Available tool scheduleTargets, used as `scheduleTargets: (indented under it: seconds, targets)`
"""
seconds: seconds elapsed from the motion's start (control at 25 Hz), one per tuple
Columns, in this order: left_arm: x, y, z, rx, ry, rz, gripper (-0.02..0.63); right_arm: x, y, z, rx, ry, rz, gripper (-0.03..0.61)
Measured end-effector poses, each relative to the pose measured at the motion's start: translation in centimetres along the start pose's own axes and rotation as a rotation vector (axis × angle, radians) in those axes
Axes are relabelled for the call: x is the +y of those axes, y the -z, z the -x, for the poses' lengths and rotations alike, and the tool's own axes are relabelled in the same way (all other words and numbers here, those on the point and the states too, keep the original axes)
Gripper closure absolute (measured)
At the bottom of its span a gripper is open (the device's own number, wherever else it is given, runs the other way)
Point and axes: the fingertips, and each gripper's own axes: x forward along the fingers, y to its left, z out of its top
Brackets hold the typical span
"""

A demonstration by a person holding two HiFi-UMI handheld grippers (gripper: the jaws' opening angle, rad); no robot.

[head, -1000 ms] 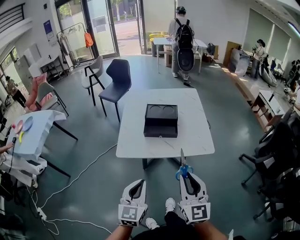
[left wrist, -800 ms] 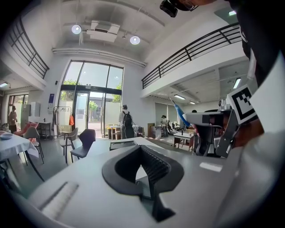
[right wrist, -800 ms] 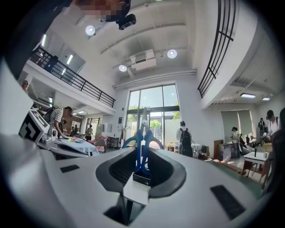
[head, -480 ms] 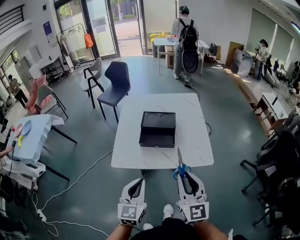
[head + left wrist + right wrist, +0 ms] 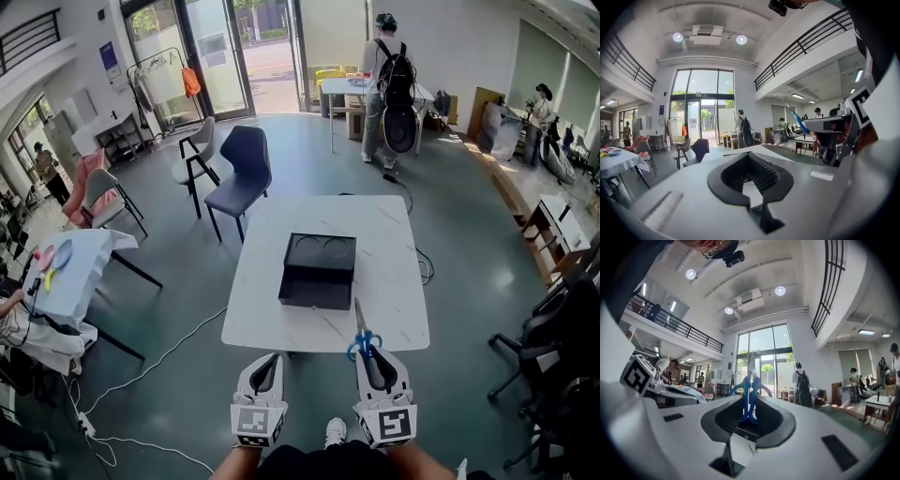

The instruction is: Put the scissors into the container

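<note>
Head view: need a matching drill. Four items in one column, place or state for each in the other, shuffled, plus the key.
Items:
1. scissors
2. black container
3. left gripper
4. dark chair

Place or state:
A. sits on the white table
B. stands beyond the table's far left corner
C. clamped in the right gripper, blades pointing away from the person
D. jaws together, nothing between them

Pairs: 1-C, 2-A, 3-D, 4-B

The scissors (image 5: 358,321) are partly hidden at the handles by the right gripper (image 5: 367,352) (only the blue loops' tops are seen), just before the table's (image 5: 394,281) near edge; the forearms (image 5: 422,461) are cut off by the head view's lower edge.
</note>
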Motion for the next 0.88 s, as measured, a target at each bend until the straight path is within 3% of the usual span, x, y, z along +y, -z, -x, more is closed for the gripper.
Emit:
scheduleTargets:
  seconds: [0.12, 0.56, 0.72, 0.88]
  targets:
    - [0.8, -0.8, -0.6, -0.003, -0.024, 0.0, 0.606, -0.3, -0.1, -0.7, -0.008, -0.013, -0.039, 0.497]
    - [2.5, -1.1, -3.1, -0.01, -0.026, 0.028, 0.606, 0.2, -1.3, -5.4, -0.04, -0.082, -0.014, 0.497]
    - [3.6, -1.4, -5.7, -0.016, -0.009, 0.062, 0.606, -0.2, -1.4, -8.0, -0.031, -0.079, 0.019, 0.497]
    - [5.2, -2.7, -8.6, -0.045, 0.02, 0.029, 0.606, -0.2, -1.2, -11.2, -0.041, -0.079, 0.016, 0.497]
